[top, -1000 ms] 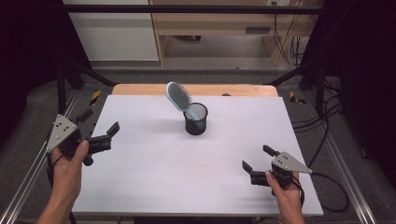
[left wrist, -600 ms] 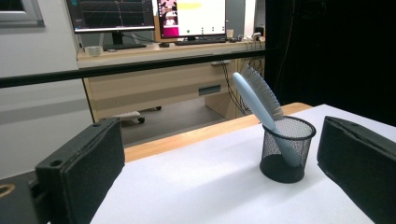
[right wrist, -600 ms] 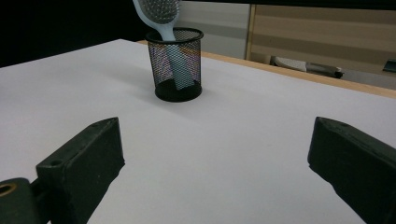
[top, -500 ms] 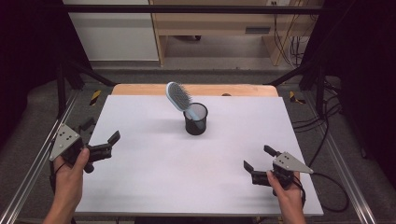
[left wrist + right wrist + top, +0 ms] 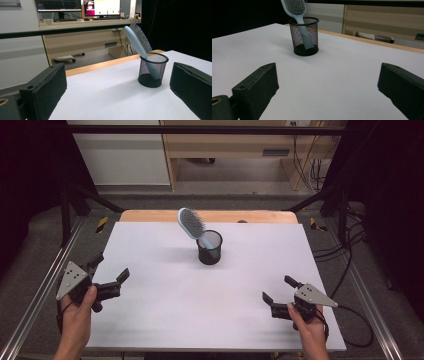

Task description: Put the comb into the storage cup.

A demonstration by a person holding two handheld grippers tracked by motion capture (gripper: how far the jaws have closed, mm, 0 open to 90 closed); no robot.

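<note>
A white tabletop (image 5: 165, 320) carries a mesh cup (image 5: 209, 247) at its far middle, with a hairbrush (image 5: 191, 223) standing handle-down in it and leaning left. The left gripper (image 5: 109, 275) and right gripper (image 5: 278, 290) rest at the near corners, well apart from the cup, both with jaws apart and empty. The work appears to be between steps; a next move would call for a reach forward to the brush head.

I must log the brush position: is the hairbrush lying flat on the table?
No, the hairbrush stands tilted with its handle inside the black mesh cup, its bristle head sticking out above the rim.
</note>
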